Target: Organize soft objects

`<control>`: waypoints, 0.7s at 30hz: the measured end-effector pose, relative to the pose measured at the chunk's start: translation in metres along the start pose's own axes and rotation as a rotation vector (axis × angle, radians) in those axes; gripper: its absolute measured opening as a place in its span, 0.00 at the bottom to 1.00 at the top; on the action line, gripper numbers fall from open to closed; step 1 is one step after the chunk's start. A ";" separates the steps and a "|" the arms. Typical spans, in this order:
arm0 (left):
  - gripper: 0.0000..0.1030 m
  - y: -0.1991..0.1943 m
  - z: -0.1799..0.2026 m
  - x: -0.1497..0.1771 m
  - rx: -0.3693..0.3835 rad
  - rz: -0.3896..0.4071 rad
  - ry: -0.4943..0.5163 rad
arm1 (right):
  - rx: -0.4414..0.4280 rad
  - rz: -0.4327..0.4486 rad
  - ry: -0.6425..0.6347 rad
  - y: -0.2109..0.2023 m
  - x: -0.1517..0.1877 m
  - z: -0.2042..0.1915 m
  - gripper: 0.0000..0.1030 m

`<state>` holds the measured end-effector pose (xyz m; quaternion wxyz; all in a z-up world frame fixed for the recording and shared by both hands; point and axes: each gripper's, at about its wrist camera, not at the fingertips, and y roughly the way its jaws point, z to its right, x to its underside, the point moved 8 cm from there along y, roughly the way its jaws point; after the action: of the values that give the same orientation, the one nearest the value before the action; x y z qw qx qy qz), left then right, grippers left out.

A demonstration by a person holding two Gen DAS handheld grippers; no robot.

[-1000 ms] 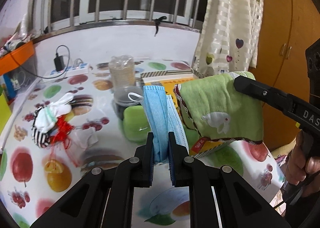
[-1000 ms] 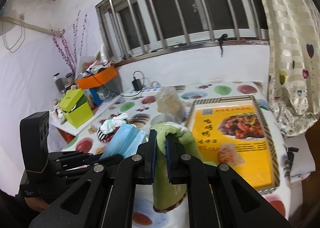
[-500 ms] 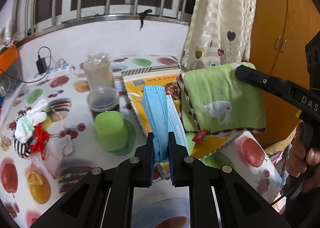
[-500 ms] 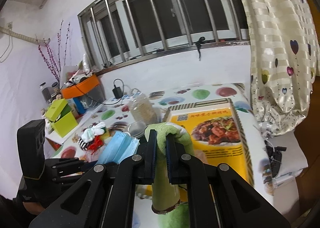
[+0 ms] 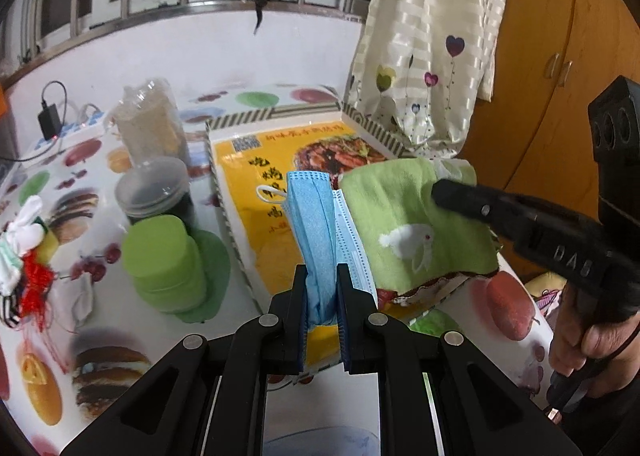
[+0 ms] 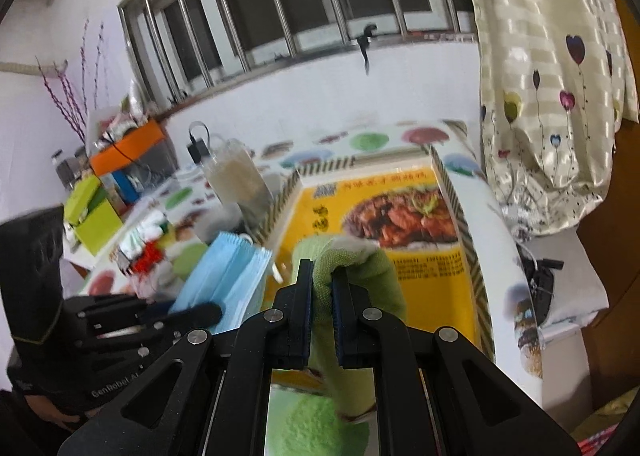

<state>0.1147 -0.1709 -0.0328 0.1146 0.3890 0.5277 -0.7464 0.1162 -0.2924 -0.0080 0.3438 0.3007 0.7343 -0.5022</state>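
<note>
Masks [image 5: 316, 224] clamped in left gripper [image 5: 322, 288], towel [image 5: 416, 224] clamped in right gripper [image 6: 321, 288]; both held in air over yellow box [image 6: 424, 276] at table's right edge. Neither placed yet. Sock bundle [image 5: 20, 256] at left edge untouched. Judging roughly midway.

A lived-in home: a heart-patterned cream curtain [image 5: 432, 36] hangs beside a barred window [image 6: 304, 4], orange wooden cupboard doors [image 5: 560, 68], and a fruit-print oilcloth worktop [image 5: 52, 344].

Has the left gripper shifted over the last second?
Yes. The left gripper, holding the blue masks, moved right: it faced the green sponge, now the yellow box.
</note>
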 end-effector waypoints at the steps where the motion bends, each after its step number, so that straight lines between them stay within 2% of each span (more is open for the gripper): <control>1: 0.11 0.003 0.000 0.001 0.002 -0.007 -0.001 | 0.008 -0.020 -0.003 0.005 0.004 0.002 0.09; 8: 0.11 0.029 -0.003 0.006 0.011 -0.059 -0.015 | 0.040 -0.111 -0.007 0.029 0.024 0.015 0.09; 14: 0.11 0.044 -0.003 0.004 0.014 -0.079 -0.022 | 0.067 -0.132 0.004 0.044 0.025 0.028 0.09; 21: 0.11 0.057 -0.003 -0.011 0.000 -0.061 -0.029 | 0.110 -0.120 -0.020 0.063 0.013 0.034 0.09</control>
<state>0.1564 -0.1941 -0.0654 0.0994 0.3622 0.5374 -0.7551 0.1651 -0.3038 -0.0601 0.3034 0.2693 0.7187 -0.5647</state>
